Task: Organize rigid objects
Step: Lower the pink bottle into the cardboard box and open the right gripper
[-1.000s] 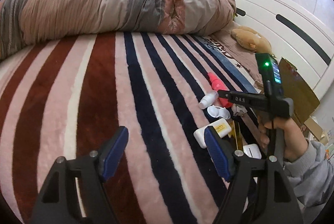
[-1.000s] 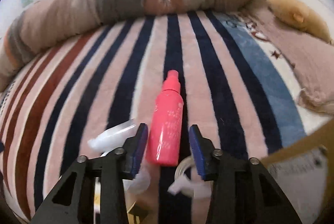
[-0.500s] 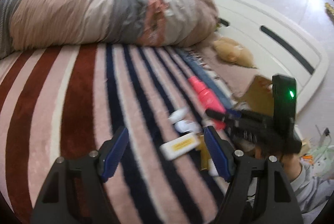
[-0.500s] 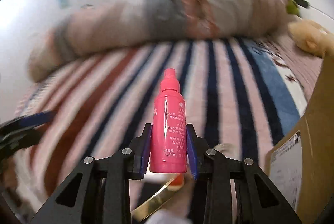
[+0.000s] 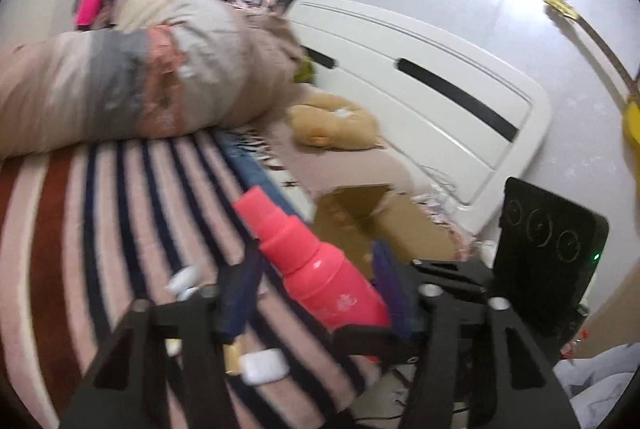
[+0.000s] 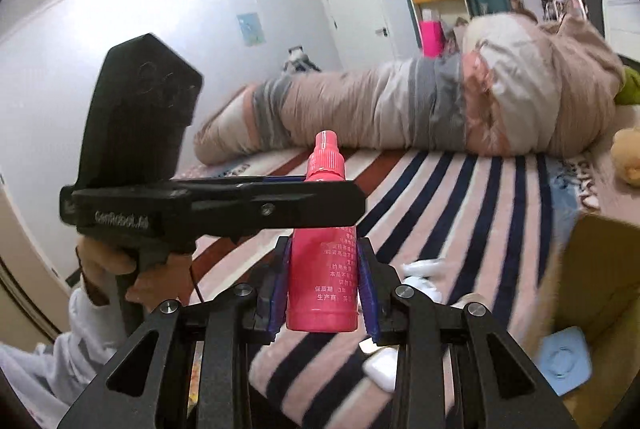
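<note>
My right tongs [image 6: 322, 289] clamp the pink spray bottle [image 6: 323, 281] above the striped bed blanket [image 6: 480, 197]; my left tongs [image 5: 310, 293] bracket it, contact unclear. Beyond the blanket lie a rolled duvet [image 6: 420, 113], white headboard [image 5: 420, 81] and cardboard box [image 5: 372, 225].

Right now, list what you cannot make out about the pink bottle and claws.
1. Left wrist view: blur hides whether the left claw touches the pink bottle.
2. Right wrist view: that claw's side-on body covers the bottle's shoulder.
3. Right wrist view: the cardboard box is blurred and cut by the edge.
</note>
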`<state>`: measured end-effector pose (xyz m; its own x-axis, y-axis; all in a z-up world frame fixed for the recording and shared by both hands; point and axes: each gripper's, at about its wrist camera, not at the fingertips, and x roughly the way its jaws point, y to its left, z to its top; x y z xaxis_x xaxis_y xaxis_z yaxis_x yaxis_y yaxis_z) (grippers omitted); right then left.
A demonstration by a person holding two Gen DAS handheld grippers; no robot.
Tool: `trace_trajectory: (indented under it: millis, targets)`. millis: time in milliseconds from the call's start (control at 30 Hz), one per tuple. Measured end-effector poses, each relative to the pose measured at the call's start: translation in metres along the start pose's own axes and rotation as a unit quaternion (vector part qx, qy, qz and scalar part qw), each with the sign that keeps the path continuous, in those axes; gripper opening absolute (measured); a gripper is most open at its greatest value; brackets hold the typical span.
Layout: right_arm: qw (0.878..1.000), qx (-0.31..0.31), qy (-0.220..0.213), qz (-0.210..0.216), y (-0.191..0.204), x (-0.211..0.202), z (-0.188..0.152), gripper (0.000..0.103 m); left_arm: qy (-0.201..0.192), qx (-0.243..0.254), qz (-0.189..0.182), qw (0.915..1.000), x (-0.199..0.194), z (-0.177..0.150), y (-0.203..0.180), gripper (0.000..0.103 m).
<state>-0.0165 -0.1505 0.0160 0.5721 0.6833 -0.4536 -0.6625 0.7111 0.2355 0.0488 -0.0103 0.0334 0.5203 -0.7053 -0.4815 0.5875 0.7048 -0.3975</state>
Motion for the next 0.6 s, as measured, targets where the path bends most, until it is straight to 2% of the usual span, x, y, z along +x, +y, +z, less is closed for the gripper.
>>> trace_trajectory:
  millis: [167,333,500,600]
  targets:
    - [0.999,0.014,-0.019,-0.032,-0.035,-0.047,-0.009,0.027,0.015,0.047,-0.004,0.9988,0.043,0.017,-0.055,0.035]
    - [0.996,0.053,-0.013,-0.076,-0.077,-0.080,-0.023,0.027,0.060,0.088,-0.005,0.9943,0.103,0.023,-0.101,0.032]
    - [0.987,0.097,0.016,-0.130,-0.122,-0.088,-0.041,0.027,0.107,0.106,-0.006,0.9886,0.151,0.019,-0.116,0.032]
    - [0.982,0.123,0.034,-0.139,-0.140,-0.087,-0.053,0.027,0.130,0.110,-0.003,0.9854,0.170,0.015,-0.116,0.032]
